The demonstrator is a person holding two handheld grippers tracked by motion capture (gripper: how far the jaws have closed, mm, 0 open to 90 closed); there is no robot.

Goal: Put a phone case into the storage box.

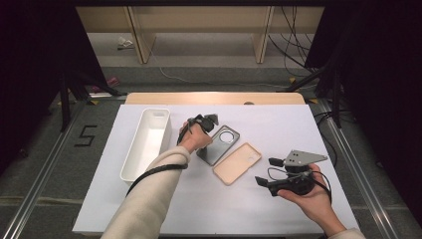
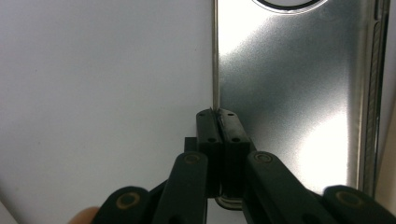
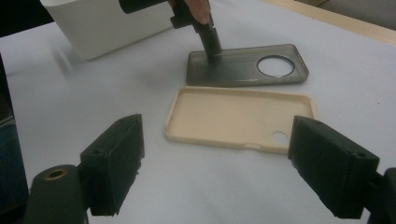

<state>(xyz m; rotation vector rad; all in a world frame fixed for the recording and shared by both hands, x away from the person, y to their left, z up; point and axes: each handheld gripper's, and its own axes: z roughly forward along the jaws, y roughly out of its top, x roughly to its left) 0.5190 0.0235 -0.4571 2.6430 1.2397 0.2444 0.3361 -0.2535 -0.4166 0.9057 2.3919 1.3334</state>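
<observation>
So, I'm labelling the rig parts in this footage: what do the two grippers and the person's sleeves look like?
Both are black two-jaw tools. The right gripper carries a grey three-cornered plate on top, has blocky black pads and a brass-coloured pivot pin. The left gripper has slim black jaws on linkage arms with round rivets. A black cable trails over the left arm's cream sleeve.
</observation>
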